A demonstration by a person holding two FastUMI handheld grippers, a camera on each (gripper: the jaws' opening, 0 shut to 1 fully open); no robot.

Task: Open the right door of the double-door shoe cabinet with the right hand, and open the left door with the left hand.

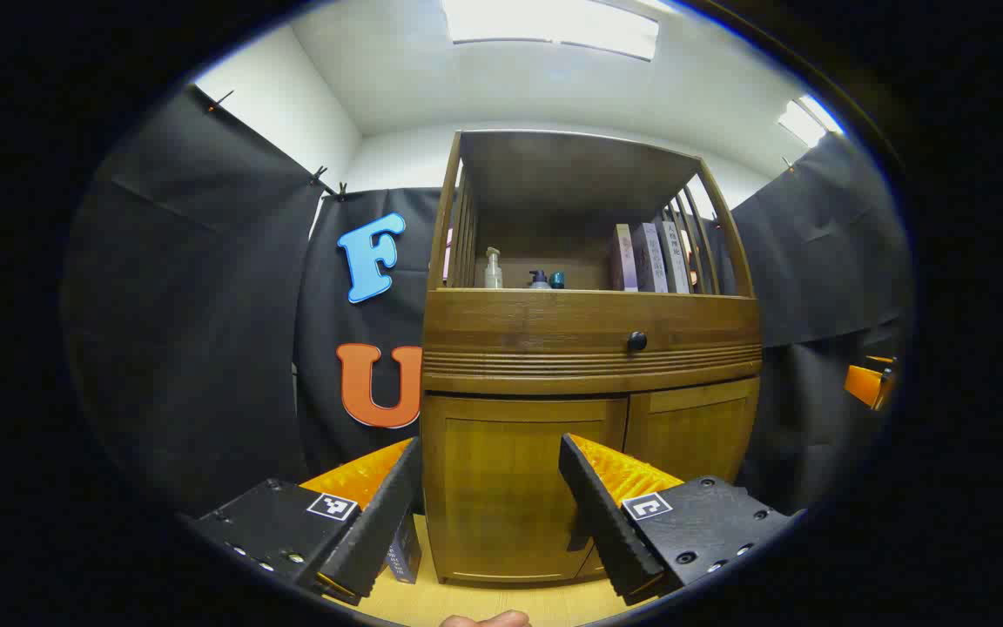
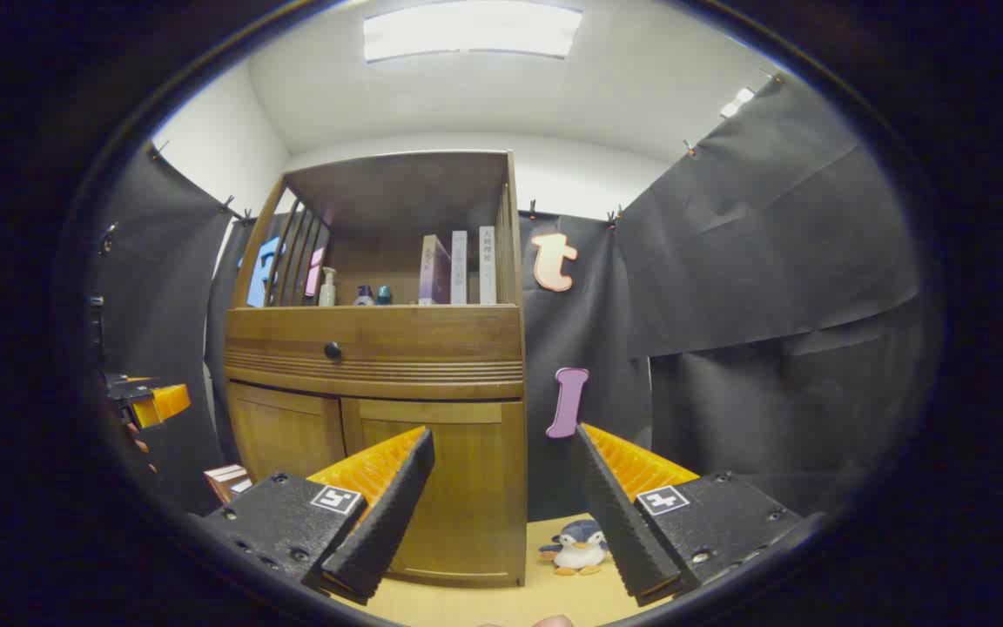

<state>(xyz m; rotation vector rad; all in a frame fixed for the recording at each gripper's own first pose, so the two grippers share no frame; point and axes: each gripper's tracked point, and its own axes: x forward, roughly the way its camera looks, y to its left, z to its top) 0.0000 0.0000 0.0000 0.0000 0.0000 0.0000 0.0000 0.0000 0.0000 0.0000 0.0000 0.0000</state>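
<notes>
I get bright, even light from ceiling panels (image 1: 551, 26) above the cabinet (image 1: 589, 348); its open shelf (image 2: 397, 261) sits shadowed. Fisheye bending curves the cabinet's edges. Focus stays sharp throughout.

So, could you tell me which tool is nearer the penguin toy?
Right. The right tool hangs open just above the penguin beside the cabinet; the left tool faces the left door.

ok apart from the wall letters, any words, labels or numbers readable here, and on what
Nothing reads clearly.
Book spines on the cabinet shelf: printed characters, too small to read.
Bottles on the same shelf: labels too small.
Box on the floor beside the cabinet: print blurred.
Square tags on the left claw: coded patterns, no words.
</notes>
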